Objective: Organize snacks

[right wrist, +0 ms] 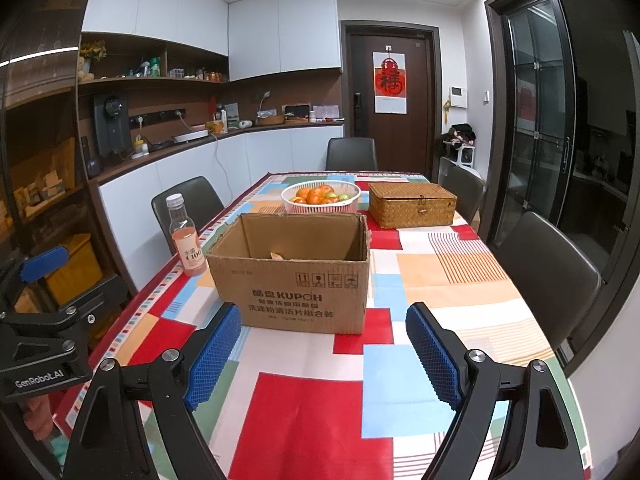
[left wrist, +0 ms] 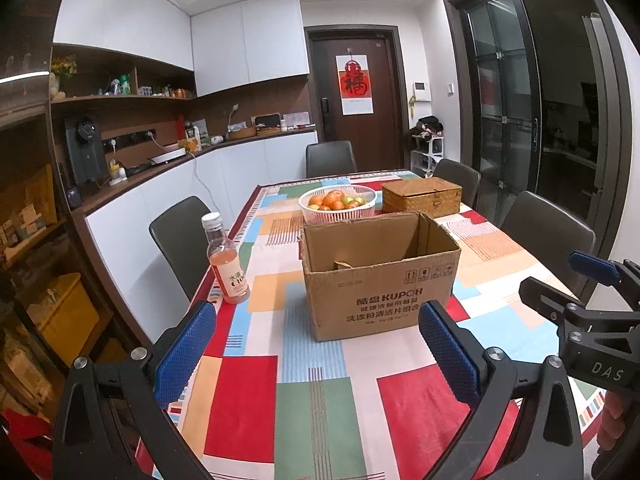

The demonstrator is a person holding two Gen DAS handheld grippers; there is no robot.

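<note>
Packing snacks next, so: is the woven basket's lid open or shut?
Shut. The woven basket has its lid flat on the rim, with the front clasp hanging down. It sits behind the open cardboard box.

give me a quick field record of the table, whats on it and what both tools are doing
table: patterned cloth
box: open cardboard, centre
bottle: pink drink, capped, upright, left of box, apart from it
fruit bowl: white, behind box
basket: wicker, lid shut, right of bowl
left tool: open, empty
right tool: open, empty
</note>
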